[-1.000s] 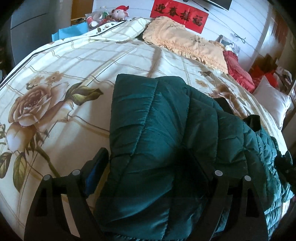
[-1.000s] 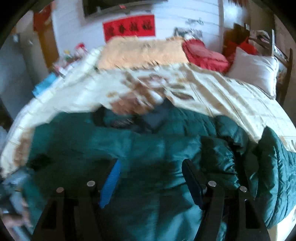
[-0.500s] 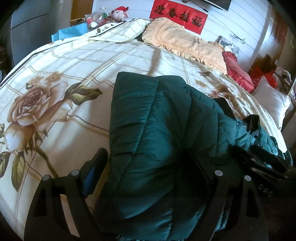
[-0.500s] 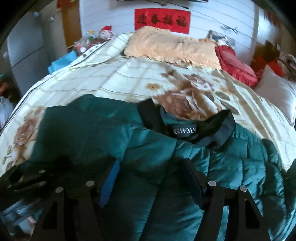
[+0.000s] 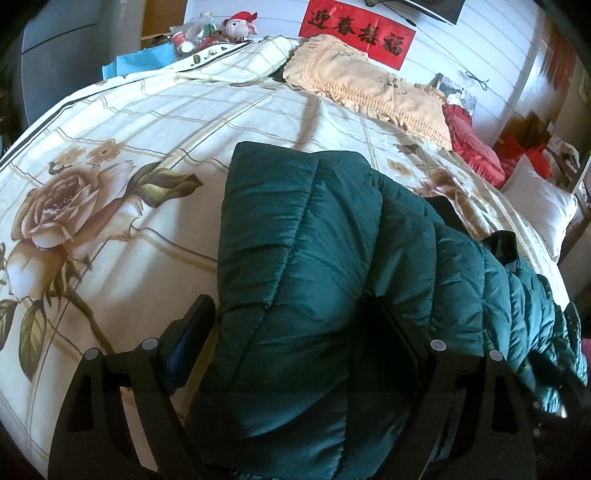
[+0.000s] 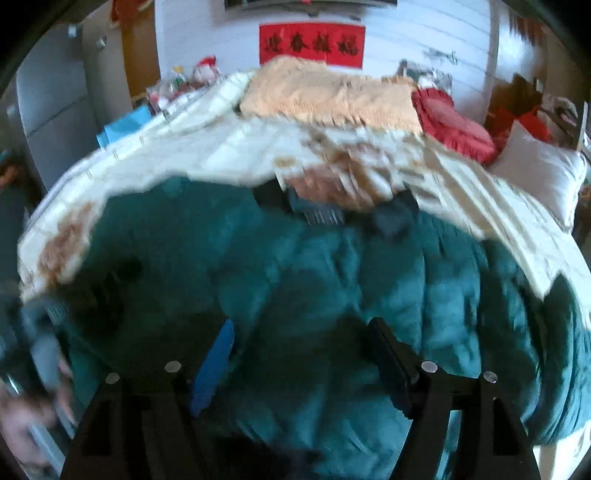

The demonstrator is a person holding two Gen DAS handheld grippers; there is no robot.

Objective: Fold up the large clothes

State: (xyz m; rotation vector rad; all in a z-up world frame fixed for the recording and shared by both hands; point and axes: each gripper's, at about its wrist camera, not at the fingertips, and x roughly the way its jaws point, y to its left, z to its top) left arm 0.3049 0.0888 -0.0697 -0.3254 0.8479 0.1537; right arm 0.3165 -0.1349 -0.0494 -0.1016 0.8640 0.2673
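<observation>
Green jacket (image 5: 317, 266) spread on bed (image 5: 147, 155), collar twd orange pillow (image 5: 369, 88). Left hand-held gripper (image 5: 291, 332) wide open w/ jacket fold between fingers. Right hand-held gripper (image 6: 299, 354) apparently open over jacket; blurry.

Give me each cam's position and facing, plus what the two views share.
Left wrist: on the left claw, low over the bed, facing the headboard wall; both fingers straddle the green jacket.
Right wrist: on the right claw, same facing, motion-blurred; fingers over the jacket, a hand at lower left.
Shared: jacket, bed, red banner, orange pillow.
</observation>
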